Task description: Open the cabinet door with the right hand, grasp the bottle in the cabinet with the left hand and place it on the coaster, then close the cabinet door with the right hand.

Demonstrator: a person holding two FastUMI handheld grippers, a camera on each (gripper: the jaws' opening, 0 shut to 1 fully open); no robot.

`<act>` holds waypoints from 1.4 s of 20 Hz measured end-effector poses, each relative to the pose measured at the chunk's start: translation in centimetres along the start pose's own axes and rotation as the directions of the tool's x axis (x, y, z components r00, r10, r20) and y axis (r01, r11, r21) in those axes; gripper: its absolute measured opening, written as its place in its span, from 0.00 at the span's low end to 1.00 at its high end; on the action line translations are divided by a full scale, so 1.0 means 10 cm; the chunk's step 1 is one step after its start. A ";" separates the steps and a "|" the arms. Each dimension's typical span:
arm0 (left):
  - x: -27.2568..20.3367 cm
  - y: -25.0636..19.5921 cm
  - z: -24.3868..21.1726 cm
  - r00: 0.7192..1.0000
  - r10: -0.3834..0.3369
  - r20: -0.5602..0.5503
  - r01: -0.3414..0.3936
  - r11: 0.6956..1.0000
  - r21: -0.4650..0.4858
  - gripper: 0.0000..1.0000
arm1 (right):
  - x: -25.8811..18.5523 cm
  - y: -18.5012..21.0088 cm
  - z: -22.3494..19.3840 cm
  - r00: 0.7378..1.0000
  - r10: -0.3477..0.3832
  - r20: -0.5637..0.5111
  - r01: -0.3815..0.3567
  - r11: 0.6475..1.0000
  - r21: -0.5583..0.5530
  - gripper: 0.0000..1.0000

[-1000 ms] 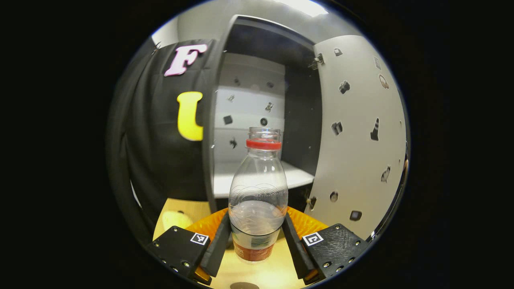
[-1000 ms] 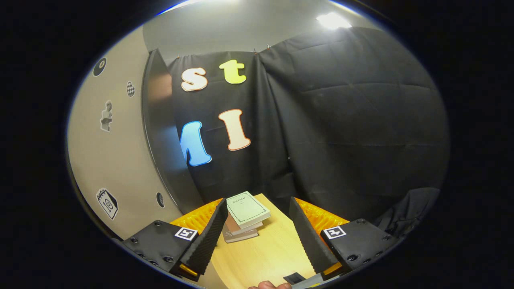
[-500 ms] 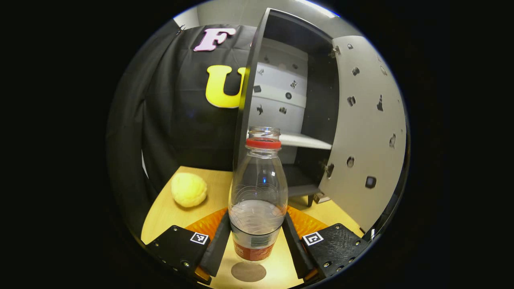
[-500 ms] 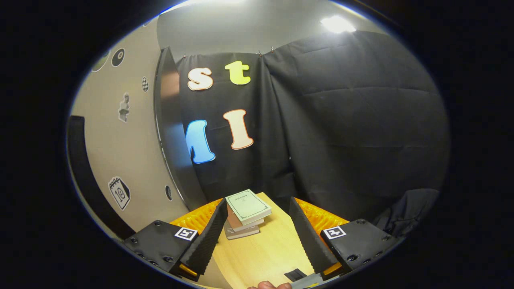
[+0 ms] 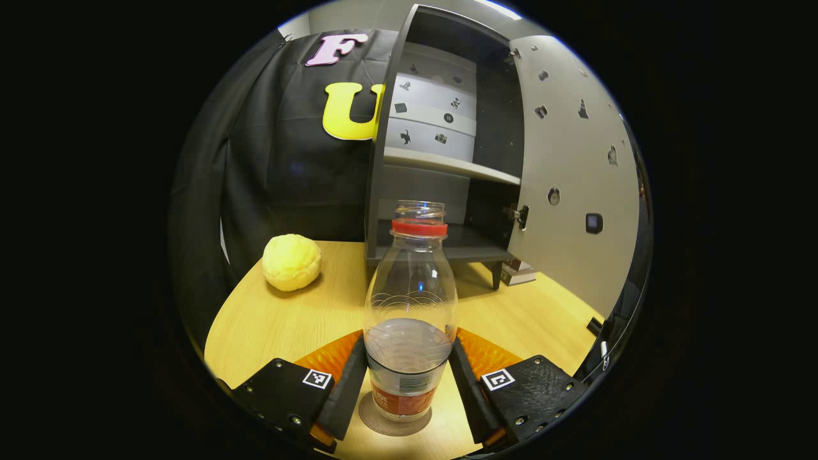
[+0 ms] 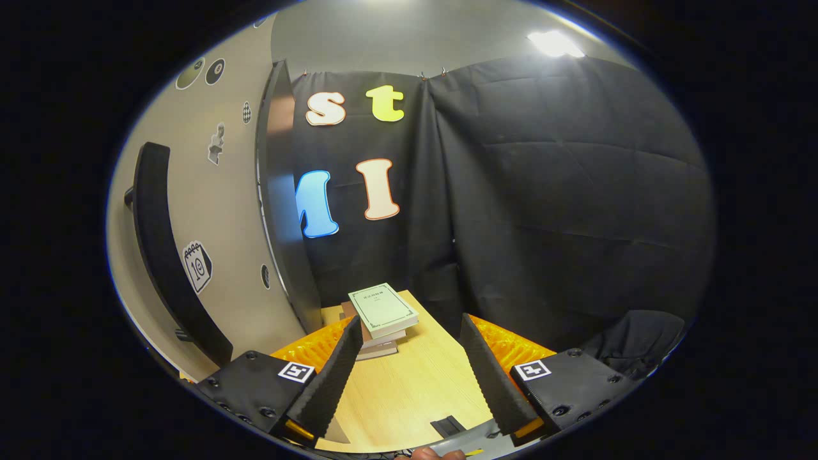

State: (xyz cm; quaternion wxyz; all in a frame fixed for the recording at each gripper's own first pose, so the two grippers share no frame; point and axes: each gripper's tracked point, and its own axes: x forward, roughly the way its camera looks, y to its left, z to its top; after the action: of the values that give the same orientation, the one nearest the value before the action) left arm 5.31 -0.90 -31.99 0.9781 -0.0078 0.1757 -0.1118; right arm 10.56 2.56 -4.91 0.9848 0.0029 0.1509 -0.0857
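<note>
left gripper (image 5: 409, 377) fingers press the bottle (image 5: 411, 300) sides; right gripper (image 6: 409, 370) jaws gape apart.

Bright ceiling lamp (image 6: 555, 43) glare overhead, tabletop (image 5: 287, 319) evenly lit, sharp focus, strong fisheye bending at edges

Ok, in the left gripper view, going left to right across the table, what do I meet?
Yellow ball → bottle, held by the left gripper over the coaster → open cabinet door.
</note>
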 end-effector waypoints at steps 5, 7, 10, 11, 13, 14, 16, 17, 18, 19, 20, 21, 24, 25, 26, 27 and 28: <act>0.05 -0.01 -0.23 1.000 -0.011 0.000 0.011 0.999 0.033 0.67 | -0.04 0.15 -0.18 0.997 0.036 -0.071 -0.042 0.996 -0.079 0.98; 0.03 0.02 -0.19 1.000 0.001 0.020 -0.001 1.000 0.028 0.67 | -0.06 0.17 -0.23 0.996 0.046 -0.082 -0.049 0.998 -0.041 0.98; 0.02 -0.01 -0.24 1.000 -0.009 0.014 0.009 0.999 0.031 0.68 | -0.06 0.15 -0.28 0.995 0.042 -0.086 -0.040 0.999 0.036 0.98; 0.01 -0.02 -0.25 1.000 -0.016 0.010 0.015 0.999 0.039 0.67 | -0.05 0.13 -0.28 0.996 0.034 -0.080 -0.030 0.998 0.049 0.98; -0.02 -0.05 -0.26 1.000 -0.026 0.002 0.026 0.998 0.061 0.68 | -0.02 0.10 -0.29 0.998 0.013 -0.066 -0.008 0.997 0.071 0.98; -0.04 -0.06 -0.28 1.000 -0.028 -0.002 0.028 0.997 0.070 0.68 | -0.02 0.12 -0.32 0.997 0.014 -0.070 -0.009 0.997 0.083 0.98; -0.07 -0.04 -0.32 1.000 -0.022 -0.012 0.023 0.997 0.077 0.68 | -0.02 0.14 -0.39 0.996 0.023 -0.081 -0.015 0.995 0.098 0.98; -0.08 -0.04 -0.34 1.000 -0.016 -0.017 0.017 0.997 0.080 0.69 | -0.02 0.16 -0.42 0.996 0.025 -0.085 -0.016 0.995 0.101 0.98; -0.08 -0.01 -0.34 1.000 -0.008 -0.022 0.010 0.996 0.084 0.69 | -0.03 0.16 -0.44 0.996 0.027 -0.088 -0.017 0.995 0.103 0.98; -0.09 0.00 -0.34 1.000 -0.001 -0.023 0.003 0.996 0.085 0.69 | -0.03 0.17 -0.47 0.995 0.028 -0.092 -0.019 0.995 0.103 0.98; -0.11 0.02 -0.34 1.000 0.002 -0.024 0.000 0.997 0.082 0.69 | -0.04 0.17 -0.49 0.995 0.028 -0.097 -0.018 0.995 0.103 0.98; -0.11 0.01 -0.33 1.000 0.000 -0.025 0.002 0.997 0.075 0.72 | -0.04 0.16 -0.52 0.995 0.026 -0.101 -0.016 0.994 0.104 0.98; -0.11 -0.01 -0.36 0.999 -0.008 -0.036 0.010 0.998 0.067 0.73 | -0.05 0.12 -0.55 0.994 0.018 -0.111 -0.005 0.994 0.112 0.98; -0.13 0.00 -0.37 0.999 -0.003 -0.044 0.006 0.997 0.071 0.73 | -0.05 0.10 -0.58 0.993 0.015 -0.115 -0.002 0.993 0.115 0.98; -0.14 0.02 -0.39 0.998 0.006 -0.055 -0.002 0.997 0.074 0.73 | -0.05 0.10 -0.59 0.993 0.014 -0.119 0.000 0.993 0.118 0.98; -0.17 0.04 -0.42 0.998 0.014 -0.069 -0.009 0.997 0.075 0.73 | -0.05 0.09 -0.60 0.992 0.012 -0.123 0.003 0.993 0.121 0.98; -0.20 0.05 -0.44 0.997 0.022 -0.080 -0.016 0.997 0.072 0.73 | -0.05 0.09 -0.62 0.992 0.010 -0.126 0.005 0.993 0.122 0.98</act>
State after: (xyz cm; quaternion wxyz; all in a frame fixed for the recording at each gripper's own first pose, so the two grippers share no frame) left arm 2.07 0.18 -35.49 0.9708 0.0331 0.2110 -0.1090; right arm 8.41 3.69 -10.70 0.9713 0.0685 0.2077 -0.0932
